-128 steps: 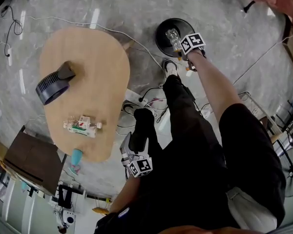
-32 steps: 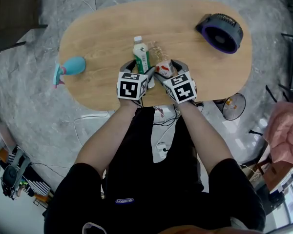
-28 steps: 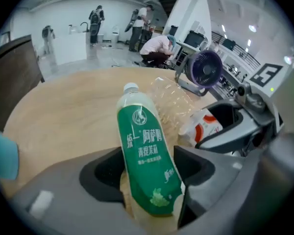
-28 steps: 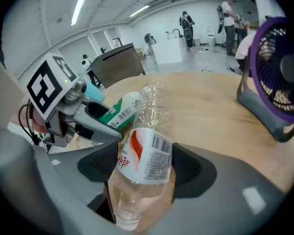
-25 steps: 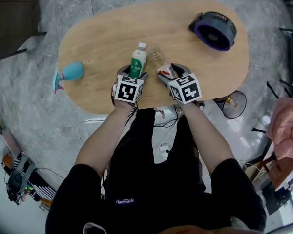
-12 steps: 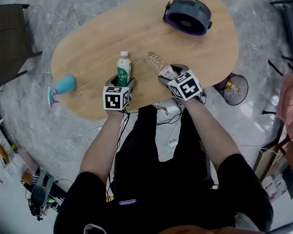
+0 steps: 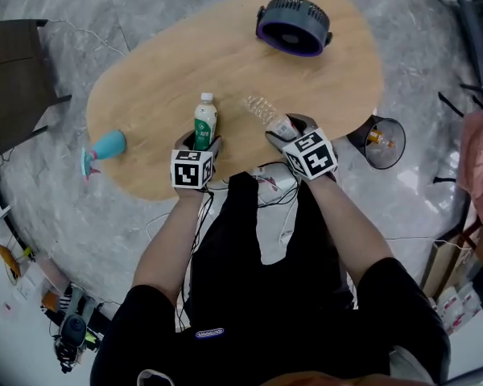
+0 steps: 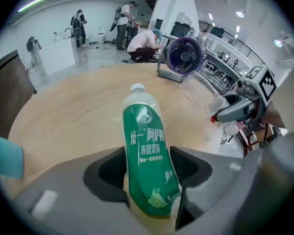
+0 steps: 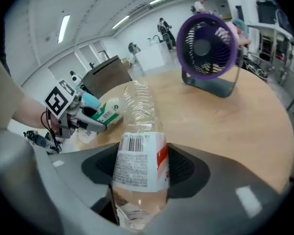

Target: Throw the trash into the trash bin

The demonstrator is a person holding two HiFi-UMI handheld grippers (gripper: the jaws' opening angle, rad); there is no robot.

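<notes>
My left gripper [image 7: 200,145] is shut on a green-labelled bottle with a white cap [image 7: 204,122] [image 8: 146,155], held over the near edge of the wooden table [image 7: 161,71]. My right gripper [image 7: 290,131] is shut on a clear plastic bottle with a white and red label [image 7: 267,112] [image 9: 138,146], its neck pointing out over the table. The two grippers sit side by side. A black trash bin [image 7: 375,144] stands on the floor to the right of the table, with a bottle lying inside it.
A purple-rimmed desk fan [image 7: 293,26] [image 9: 207,50] stands at the table's far side. A teal object [image 7: 105,147] lies at the table's left edge. Cables [image 7: 266,179] run on the floor under the table. A dark chair [image 7: 12,79] stands at left.
Five seconds ago my right gripper held a bottle over the bin and one lay on the table. Now both grippers hold bottles lifted from the table; the view has shifted leftward.
</notes>
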